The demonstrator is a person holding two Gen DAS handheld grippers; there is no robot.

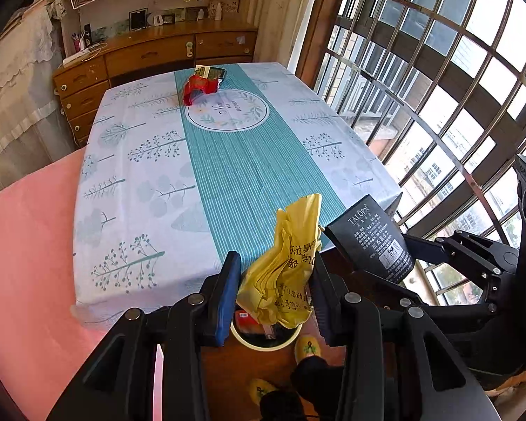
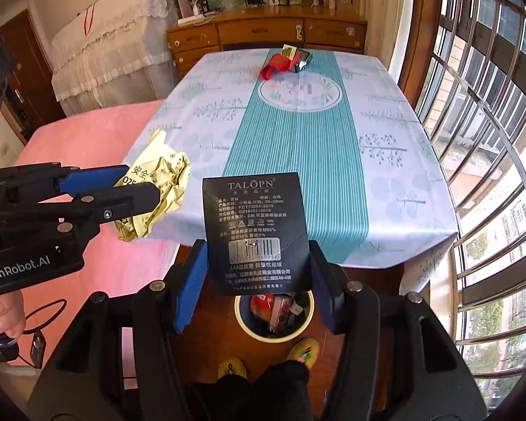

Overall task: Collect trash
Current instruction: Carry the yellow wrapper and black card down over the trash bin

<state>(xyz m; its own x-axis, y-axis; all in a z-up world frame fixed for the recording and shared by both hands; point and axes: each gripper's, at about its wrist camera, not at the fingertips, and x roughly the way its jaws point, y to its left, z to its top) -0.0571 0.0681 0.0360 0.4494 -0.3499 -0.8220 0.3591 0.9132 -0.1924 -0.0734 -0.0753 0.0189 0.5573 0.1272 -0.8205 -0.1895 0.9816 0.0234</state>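
My left gripper [image 1: 273, 268] is shut on a crumpled yellow plastic bag [image 1: 291, 245], which sticks up between its blue pads. In the right wrist view the same gripper [image 2: 140, 184] and yellow bag [image 2: 164, 179] show at the left. A black TALOPN packaging card [image 2: 256, 217] stands upright, my right gripper [image 2: 257, 263] shut on its lower edges; the card [image 1: 371, 235] also shows in the left wrist view. Both grippers hang off the near table edge, above a round cream trash bin [image 2: 249, 329] on the floor holding red wrappers. A red wrapper [image 2: 275, 65] and a green packet [image 2: 299, 56] lie at the table's far end.
The table [image 1: 140, 175] wears a white and teal cloth. A pink bed cover [image 1: 28, 245] lies to its left, a barred window [image 1: 438, 87] to its right, a wooden dresser [image 1: 140, 56] behind. The person's yellow slippers [image 2: 303, 349] stand beside the bin.
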